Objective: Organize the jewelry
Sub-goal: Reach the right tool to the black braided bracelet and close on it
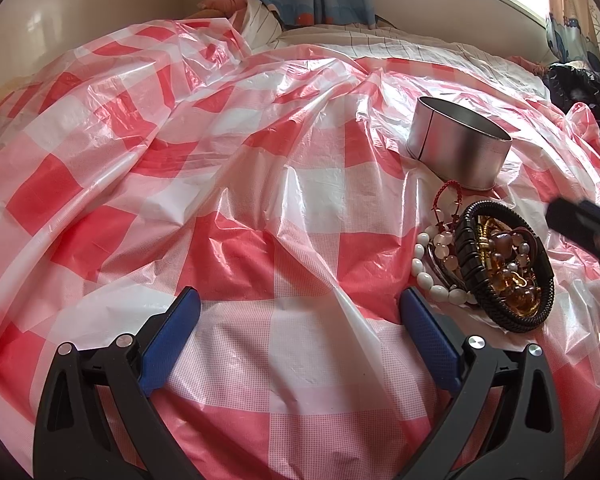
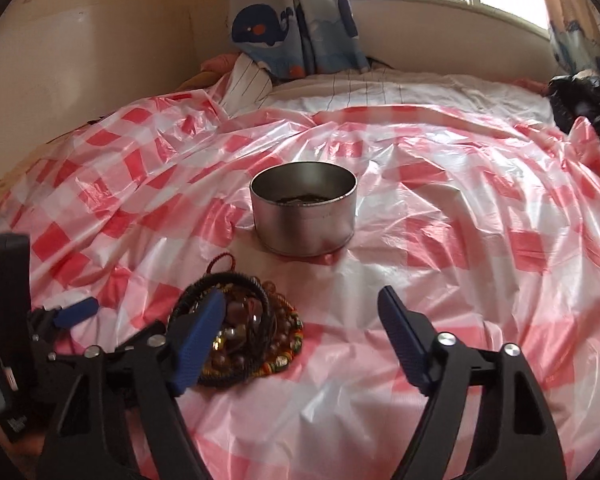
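Note:
A pile of bracelets (image 1: 496, 264) lies on the red-and-white checked plastic sheet (image 1: 260, 208): a black braided band, white beads, amber beads, a red cord. It also shows in the right wrist view (image 2: 256, 332). A round silver tin (image 1: 458, 148) stands open just beyond the pile; in the right wrist view the tin (image 2: 304, 216) holds something dark at its bottom. My left gripper (image 1: 300, 308) is open and empty, left of the pile. My right gripper (image 2: 300, 312) is open and empty, its left finger (image 2: 200, 332) over the pile.
The sheet covers a bed with a striped white sheet (image 2: 380, 88) at the back. Whale-print curtains (image 2: 292, 28) hang under a window. Dark clothing (image 2: 584, 96) lies at the right edge. The left gripper shows at the right view's left edge (image 2: 72, 312).

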### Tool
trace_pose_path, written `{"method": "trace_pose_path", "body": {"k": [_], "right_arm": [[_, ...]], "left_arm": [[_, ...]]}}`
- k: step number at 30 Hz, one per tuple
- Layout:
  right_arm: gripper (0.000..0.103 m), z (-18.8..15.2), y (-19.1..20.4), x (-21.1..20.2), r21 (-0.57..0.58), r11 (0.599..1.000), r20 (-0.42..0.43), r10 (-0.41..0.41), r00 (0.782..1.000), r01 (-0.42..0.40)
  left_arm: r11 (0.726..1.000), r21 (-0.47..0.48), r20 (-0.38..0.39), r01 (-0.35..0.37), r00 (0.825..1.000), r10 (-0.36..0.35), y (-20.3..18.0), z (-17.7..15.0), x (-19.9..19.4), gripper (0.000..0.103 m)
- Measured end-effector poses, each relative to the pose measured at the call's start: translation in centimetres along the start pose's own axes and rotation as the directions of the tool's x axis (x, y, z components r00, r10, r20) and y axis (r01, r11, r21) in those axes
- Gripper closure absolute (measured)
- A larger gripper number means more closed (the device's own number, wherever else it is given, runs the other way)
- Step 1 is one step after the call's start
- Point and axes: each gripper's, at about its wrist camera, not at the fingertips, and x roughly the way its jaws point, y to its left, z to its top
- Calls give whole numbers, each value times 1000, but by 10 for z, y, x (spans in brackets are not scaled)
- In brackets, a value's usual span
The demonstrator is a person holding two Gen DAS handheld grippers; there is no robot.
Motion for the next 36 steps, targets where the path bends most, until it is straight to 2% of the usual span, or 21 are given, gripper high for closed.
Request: {"method": "trace_pose_path", "body": {"k": [5, 8, 10, 13, 16, 24, 25, 29, 33, 34, 35, 36], "right_arm": [[45, 12, 13, 21, -83, 994, -104, 69, 992, -78], [61, 10, 17, 39, -85, 990, -163, 101, 981, -116], [83, 9, 16, 46, -70, 986, -184, 134, 974, -148], [91, 10, 16, 45, -70, 987, -174, 133, 976, -147], [95, 11, 11, 32, -37, 988, -126, 145, 981, -151], [95, 4, -9, -8, 32, 987, -40, 159, 986, -158], [102, 2, -15, -14, 40, 988, -34, 152, 988, -151], [102, -4, -34, -20, 61, 992, -51, 118, 992, -114], [101, -9, -47, -7, 115, 985, -111, 140, 984, -128], [92, -10, -47, -5, 120, 982, -115, 159, 981, -145], [78, -10, -46, -3, 122, 981, -121, 166, 979, -151], [49, -10, -43, -1, 114, 982, -124, 162, 979, -148]], "left_arm": [[1000, 0, 0, 0, 1000, 0, 0, 0, 0, 7], [1000, 0, 0, 0, 1000, 0, 0, 0, 0, 7], [1000, 0, -1, -1, 1000, 1, 0, -1, 0, 7], [1000, 0, 0, 0, 1000, 0, 0, -1, 0, 7], [1000, 0, 0, 0, 1000, 0, 0, -1, 0, 7], [1000, -1, 0, 0, 1000, 0, 0, -1, 0, 7], [1000, -1, 1, 2, 1000, -2, 0, -1, 0, 7], [1000, -1, 0, 0, 1000, 0, -1, 0, 0, 7], [1000, -1, 1, -1, 1000, 1, -1, 0, 0, 7], [1000, 0, 1, -2, 1000, 2, -1, 0, 0, 7], [1000, 0, 1, -1, 1000, 1, -1, 0, 0, 7], [1000, 0, 2, -1, 1000, 1, -1, 0, 0, 7]]}}
